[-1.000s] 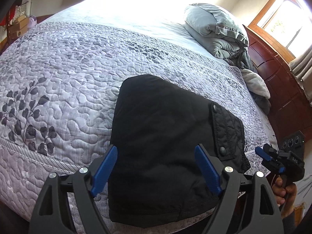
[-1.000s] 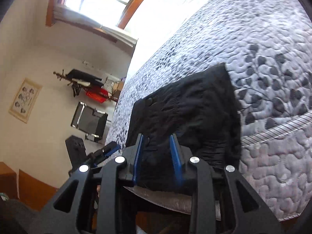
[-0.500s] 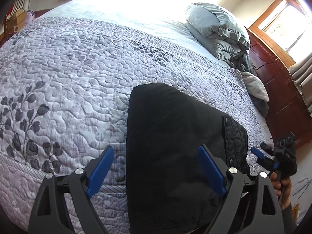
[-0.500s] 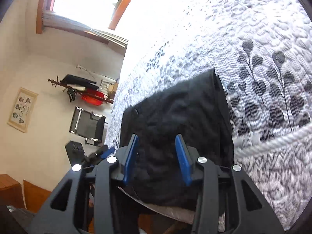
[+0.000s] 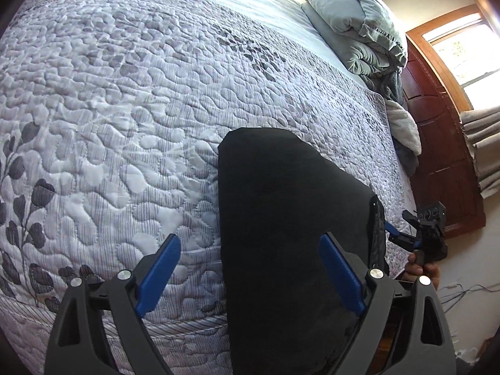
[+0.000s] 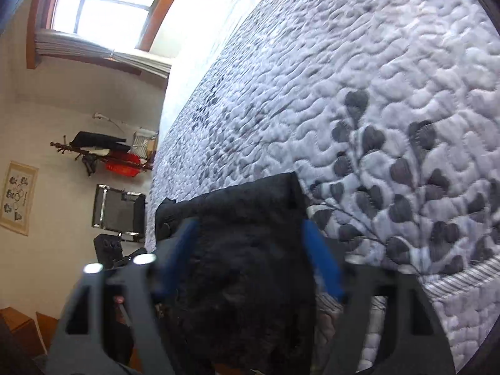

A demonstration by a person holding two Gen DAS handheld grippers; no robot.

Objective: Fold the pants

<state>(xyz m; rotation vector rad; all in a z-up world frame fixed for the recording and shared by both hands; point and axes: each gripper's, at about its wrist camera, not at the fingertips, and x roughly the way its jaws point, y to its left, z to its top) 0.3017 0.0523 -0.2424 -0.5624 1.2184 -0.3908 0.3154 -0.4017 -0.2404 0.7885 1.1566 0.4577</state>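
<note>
Black pants (image 5: 281,234), folded into a compact block, lying on the quilt (image 5: 125,109) at the near edge of the bed and hanging slightly over it. Left gripper (image 5: 250,268) spread wide above the pants' left edge, one blue pad over quilt, the other over black cloth, nothing pinched. Right gripper (image 6: 250,256) blurred, jaws opening, pants between the pads but not pressed. Wide open quilt beyond and left of the pants, free of clutter up to the pillows (image 5: 353,22) at the head. Quilt border stripe running along the near edge. To the right, bare floor before a wooden cabinet (image 5: 437,156). No readable writing anywhere; wall picture (image 6: 18,197) too small to make out.
</note>
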